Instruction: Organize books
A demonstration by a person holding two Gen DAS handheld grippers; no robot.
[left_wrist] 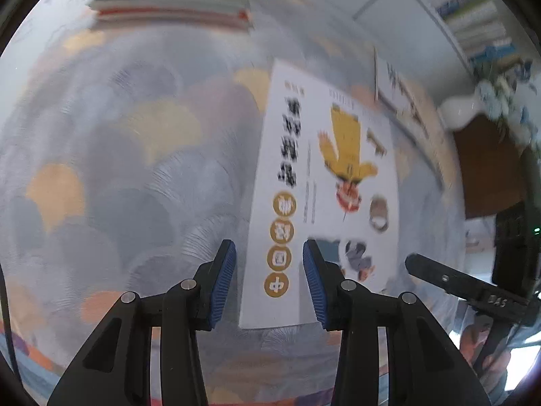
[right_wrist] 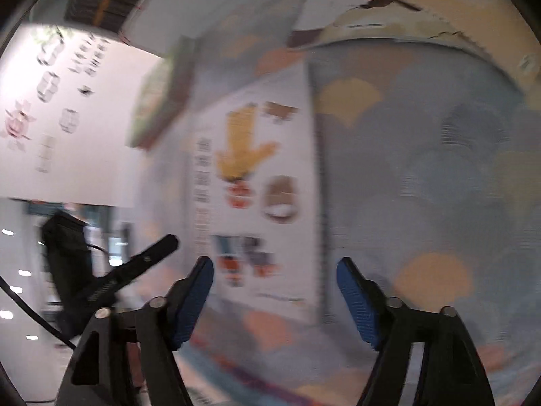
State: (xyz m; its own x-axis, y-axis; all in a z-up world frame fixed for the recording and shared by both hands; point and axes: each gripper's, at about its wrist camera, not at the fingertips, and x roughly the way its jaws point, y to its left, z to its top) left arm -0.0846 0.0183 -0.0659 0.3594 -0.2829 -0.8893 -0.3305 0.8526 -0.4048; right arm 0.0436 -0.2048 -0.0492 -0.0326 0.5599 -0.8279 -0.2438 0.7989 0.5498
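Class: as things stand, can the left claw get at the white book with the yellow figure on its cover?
Probably yes. The left claw hangs open over the white book, which lies flat on the patterned cloth with nothing covering it.

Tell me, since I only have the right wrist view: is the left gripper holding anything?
Observer: No. The left gripper is open and empty. The near edge of the white book shows between its fingers.
Operator: And the pile beyond that book? It is just a blur here.
Observer: That is a stack of books lying flat with a green cover on top, set apart from the white book.
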